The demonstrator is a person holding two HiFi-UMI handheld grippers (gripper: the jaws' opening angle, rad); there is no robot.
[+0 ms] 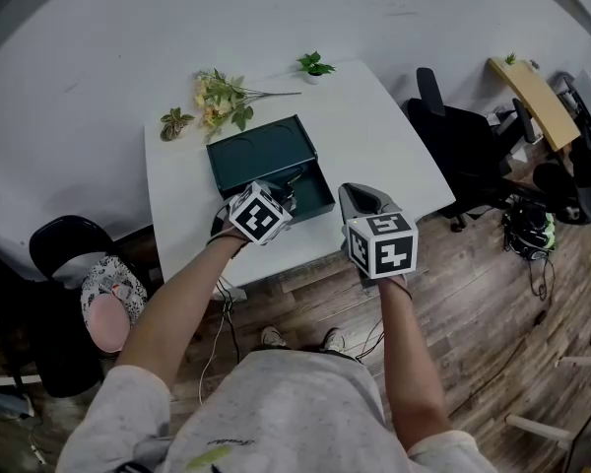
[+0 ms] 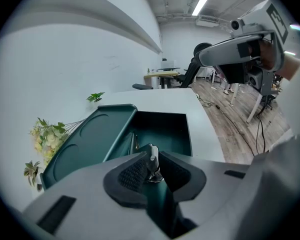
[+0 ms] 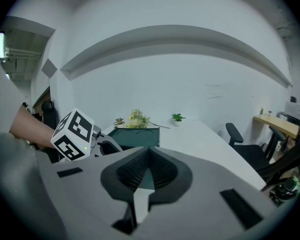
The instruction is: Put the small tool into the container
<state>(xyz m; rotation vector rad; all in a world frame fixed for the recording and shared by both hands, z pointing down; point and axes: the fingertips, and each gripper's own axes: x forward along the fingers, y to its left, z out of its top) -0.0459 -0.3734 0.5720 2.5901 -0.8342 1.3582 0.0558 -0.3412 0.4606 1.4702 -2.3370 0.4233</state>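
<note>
The dark green container (image 1: 266,166) lies open on the white table (image 1: 374,126), its lid (image 2: 90,139) folded back to the left. My left gripper (image 1: 286,200) hangs over the container's near end. In the left gripper view a small silvery metal tool (image 2: 152,160) stands between the jaws (image 2: 152,156) above the container's inside (image 2: 162,126). It leans on the left pad (image 2: 132,173), and a gap shows on the right-pad side. My right gripper (image 1: 364,197) hovers at the table's near edge, right of the container (image 3: 135,136). Its jaws (image 3: 149,151) meet at the tips with nothing between them.
A bunch of pale flowers (image 1: 220,97) and two small green plants (image 1: 315,65) (image 1: 175,122) lie behind the container. A black office chair (image 1: 463,151) stands right of the table. A stool (image 1: 108,294) stands at the left, on wooden floor.
</note>
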